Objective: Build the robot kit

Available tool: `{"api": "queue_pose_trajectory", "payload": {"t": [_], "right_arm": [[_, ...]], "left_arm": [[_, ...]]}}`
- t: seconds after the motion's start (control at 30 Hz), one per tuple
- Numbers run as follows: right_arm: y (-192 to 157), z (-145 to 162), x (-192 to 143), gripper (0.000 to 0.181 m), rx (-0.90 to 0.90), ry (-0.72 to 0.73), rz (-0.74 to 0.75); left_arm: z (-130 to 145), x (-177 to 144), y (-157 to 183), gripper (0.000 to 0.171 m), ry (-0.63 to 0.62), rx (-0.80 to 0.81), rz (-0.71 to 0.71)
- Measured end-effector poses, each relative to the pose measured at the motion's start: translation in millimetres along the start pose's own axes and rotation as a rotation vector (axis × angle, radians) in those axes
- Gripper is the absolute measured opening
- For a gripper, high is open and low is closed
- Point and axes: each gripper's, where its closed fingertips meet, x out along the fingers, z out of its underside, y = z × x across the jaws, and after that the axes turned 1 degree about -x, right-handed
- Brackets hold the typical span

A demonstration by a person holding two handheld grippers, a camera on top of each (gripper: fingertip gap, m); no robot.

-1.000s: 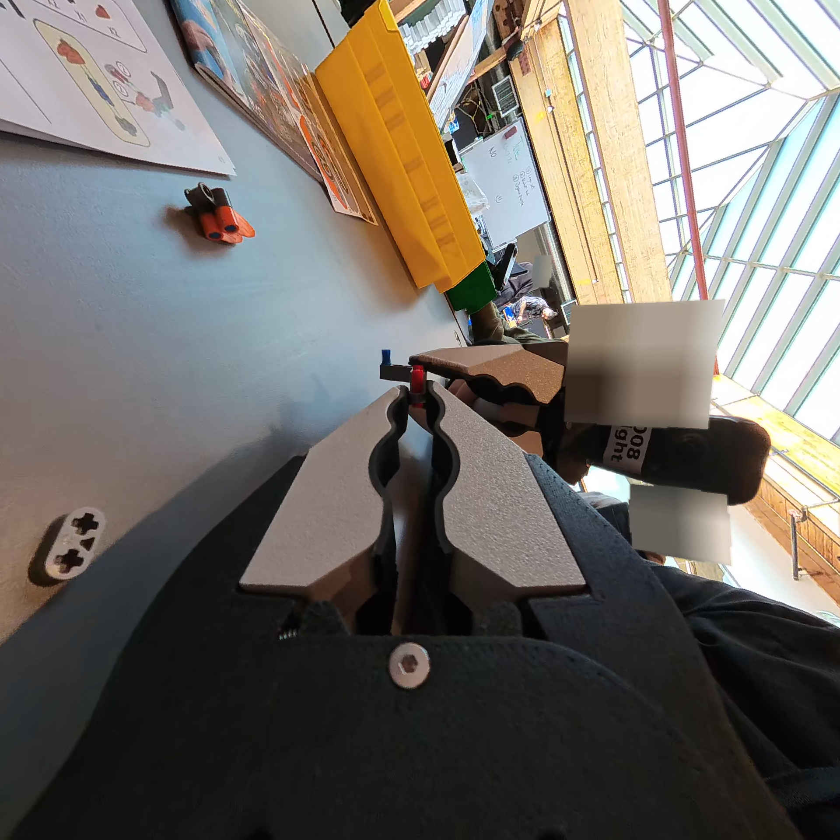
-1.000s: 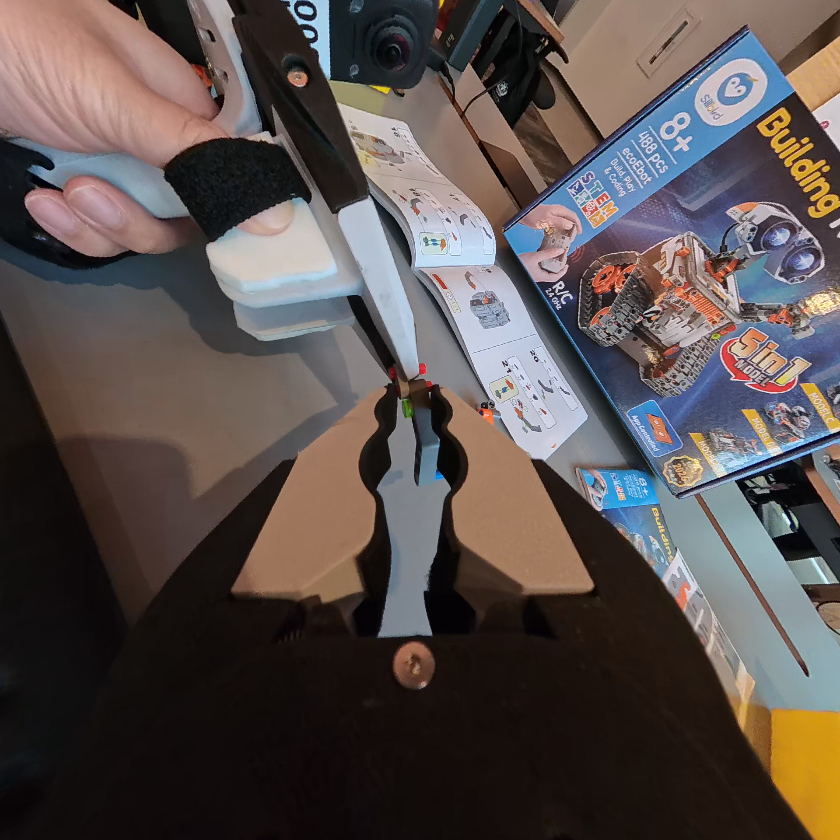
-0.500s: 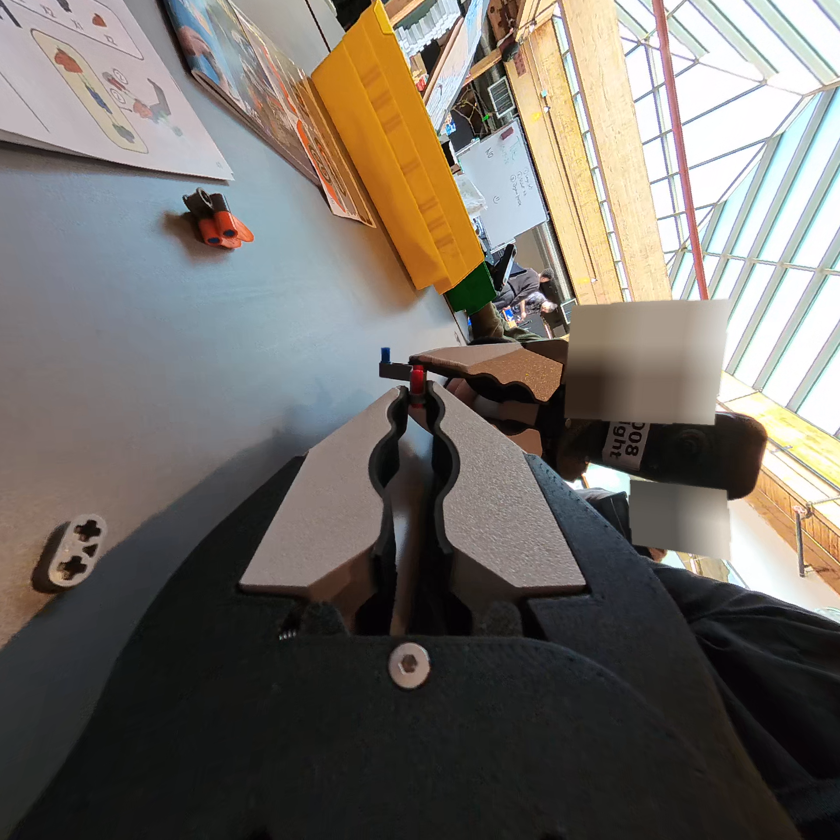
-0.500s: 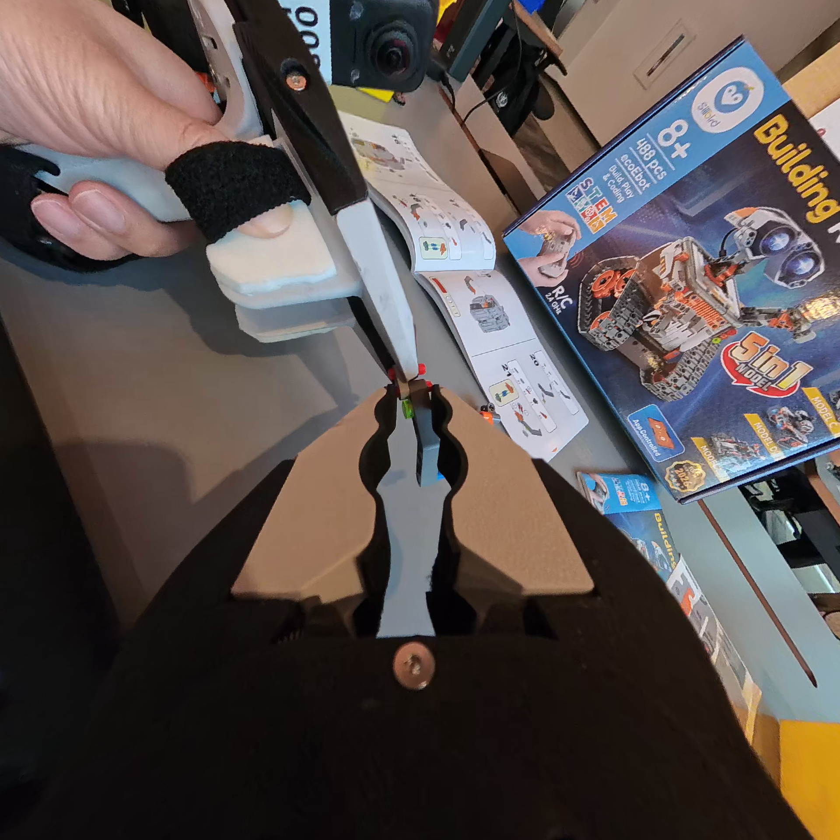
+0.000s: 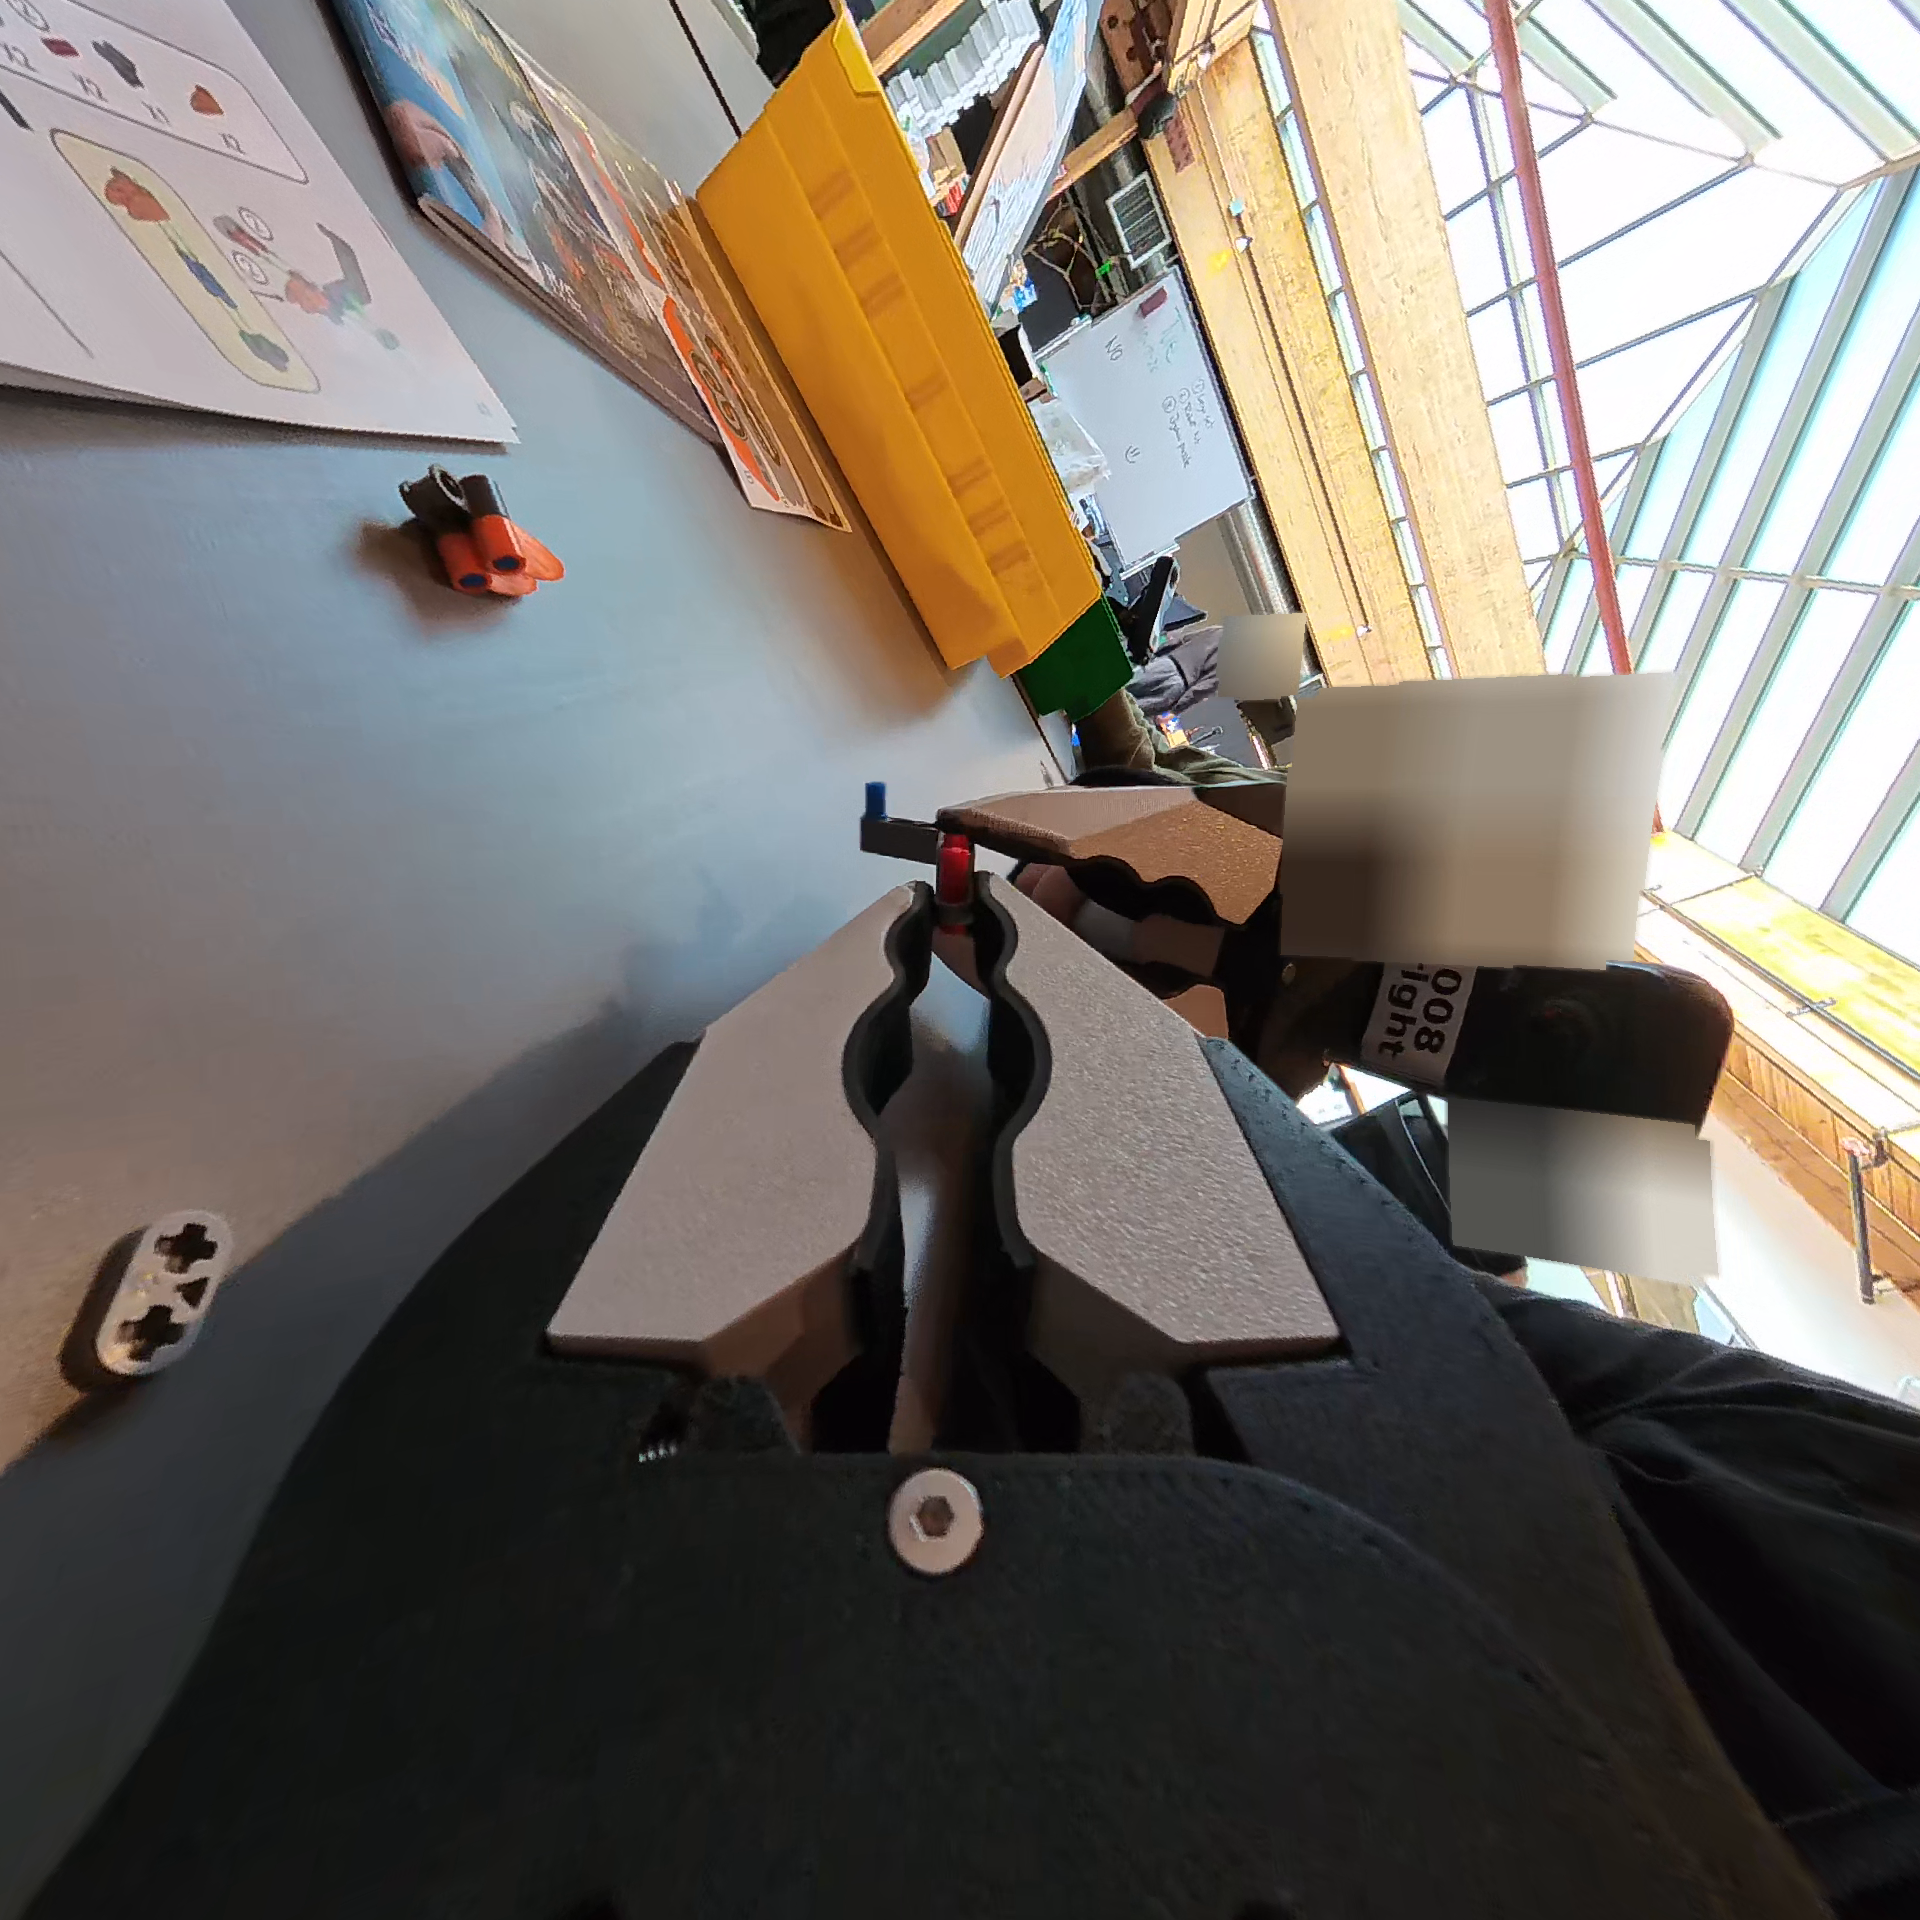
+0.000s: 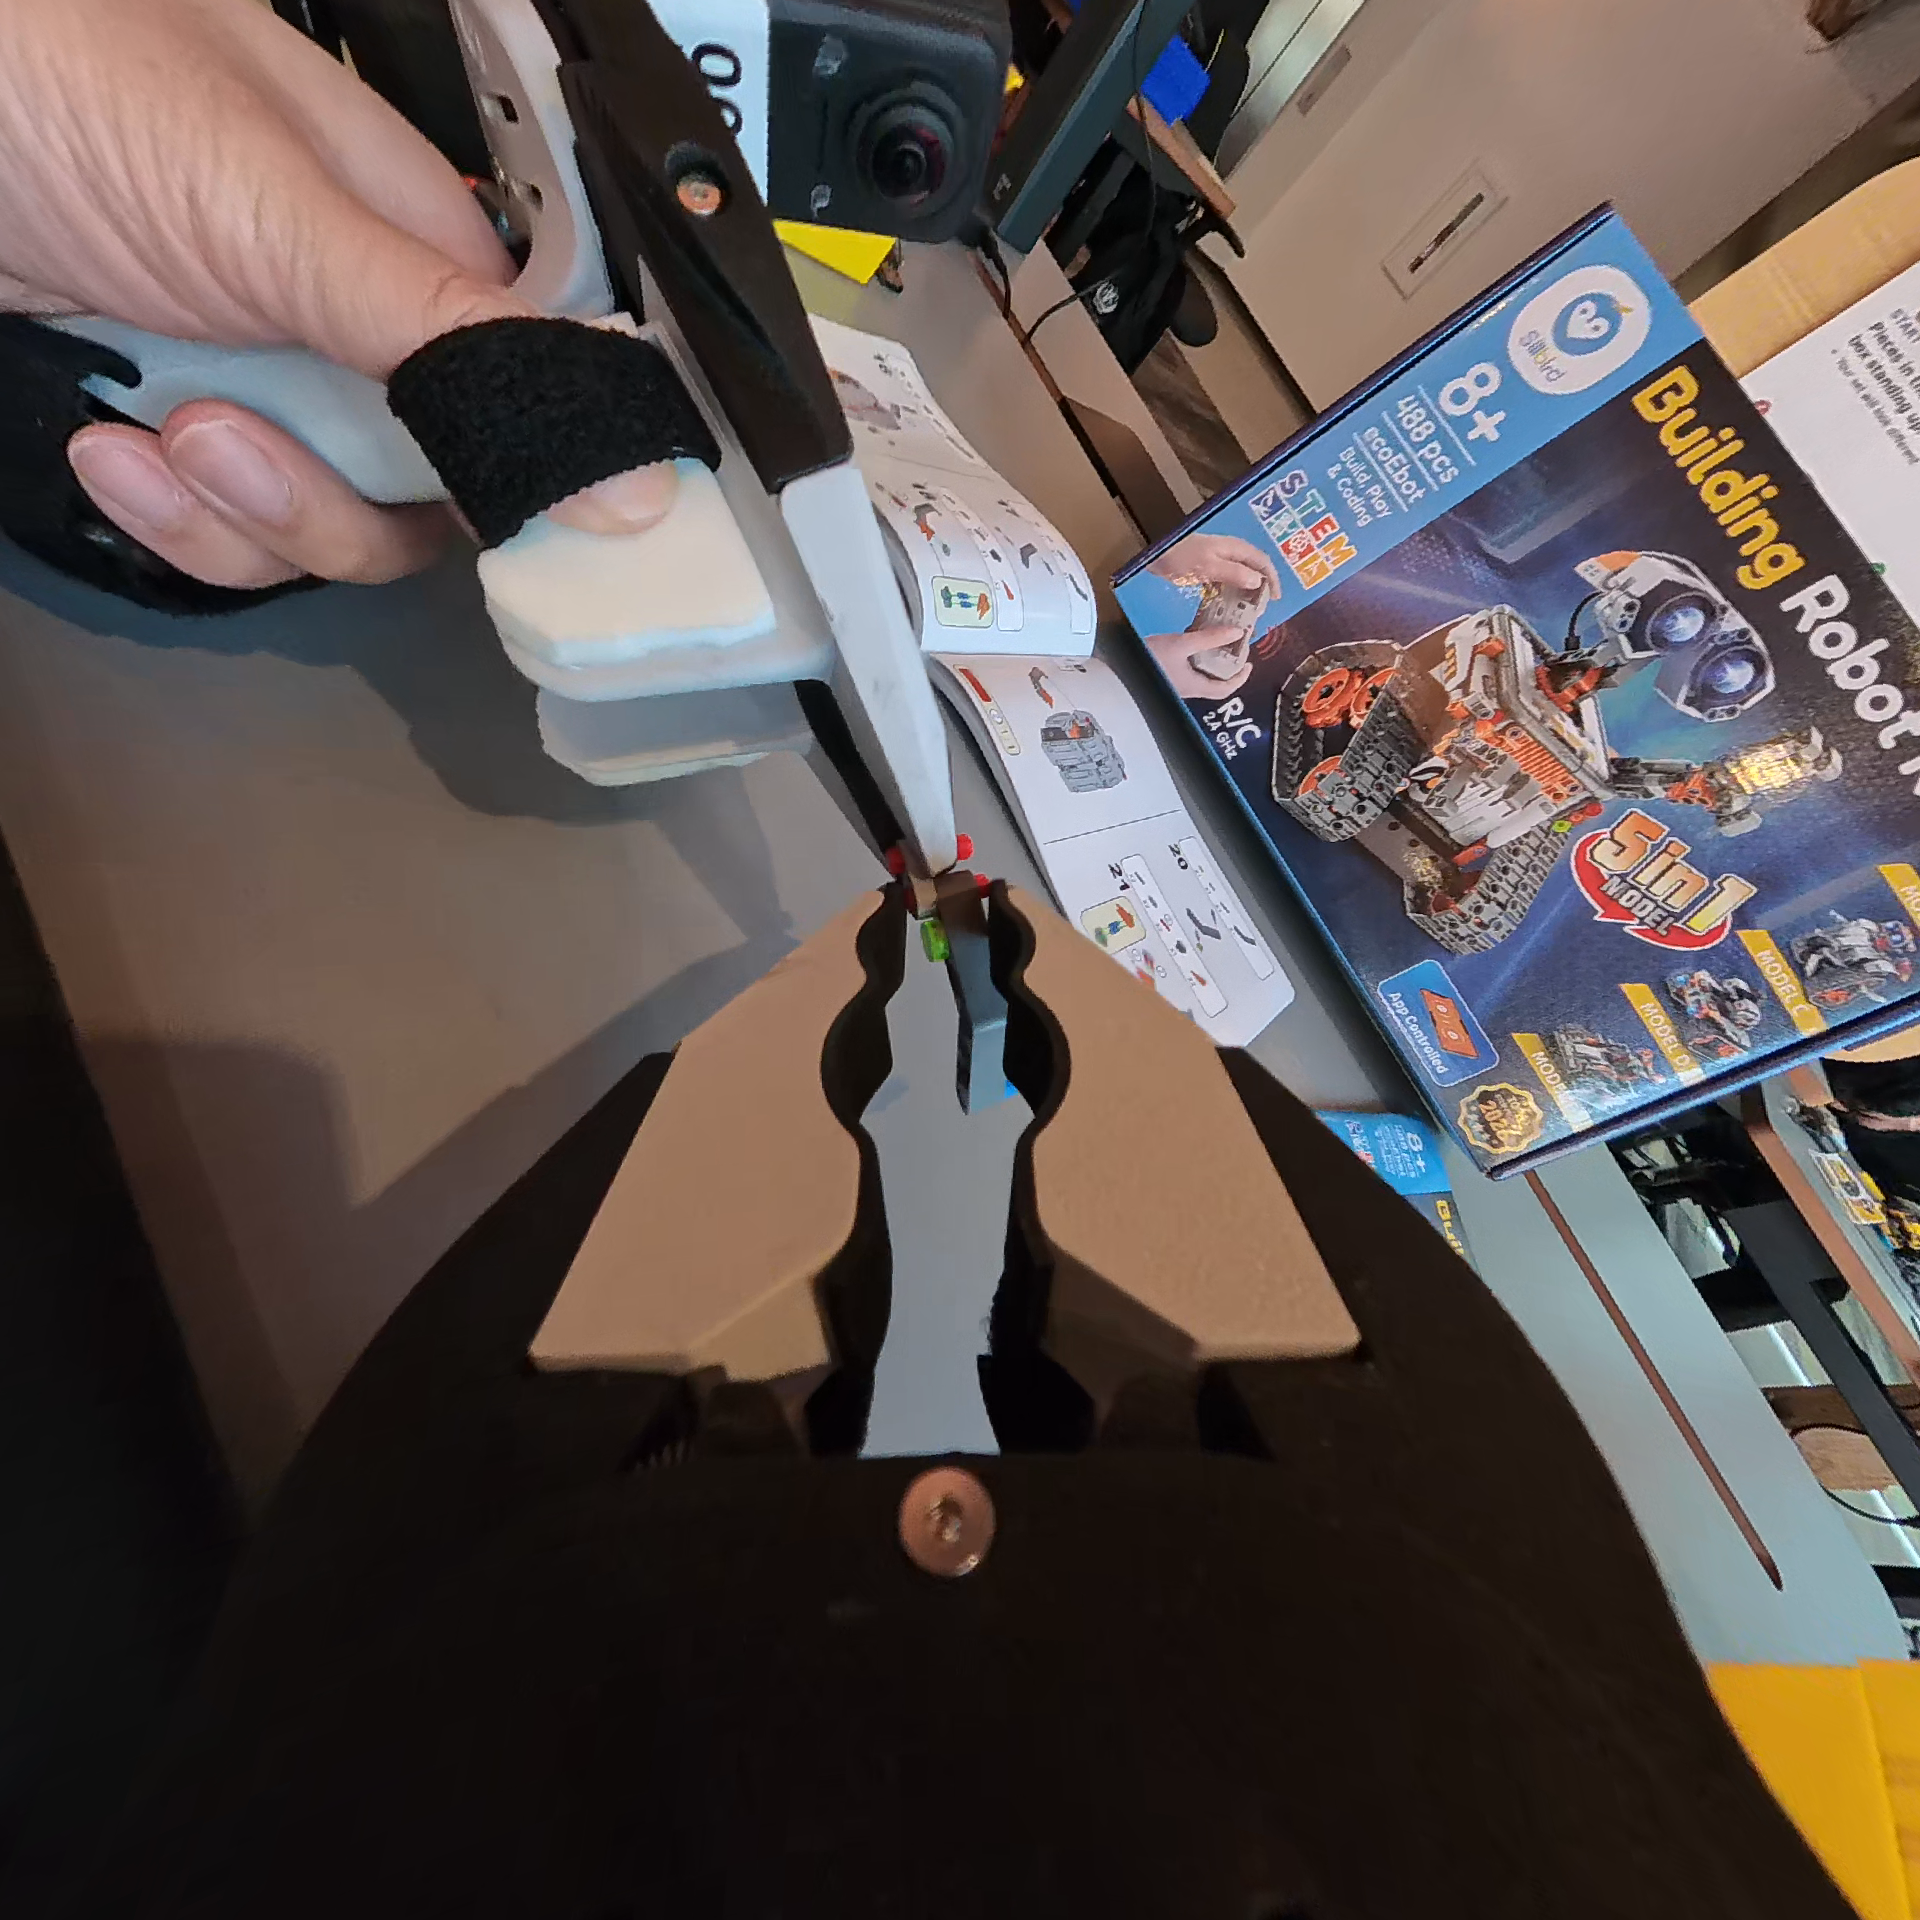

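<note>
left wrist view: a red pin is being clenched by the left gripper against a dark beam being gripped by the right gripper; seating is not being shown.

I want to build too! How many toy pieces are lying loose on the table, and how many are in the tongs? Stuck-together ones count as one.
Loose on the table: 2 (orange-and-black piece, grey two-hole link)
Held in tongs: 2 (red pin in the left tongs, dark grey beam in the right tongs)
Total: 4
</note>
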Motion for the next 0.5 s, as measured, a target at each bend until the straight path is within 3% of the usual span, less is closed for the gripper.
{"api": "queue_pose_trajectory", "payload": {"t": [0.27,0.5], "right_arm": [[5,-9,-7,0.015,-0.031,0.071,0.014],[5,-7,-8,0.014,-0.015,0.074,-0.003]], "left_arm": [[-4,-3,15,0.01,0.0,-0.024,0.106],[-11,-6,13,0.011,0.022,0.023,0.079]]}}
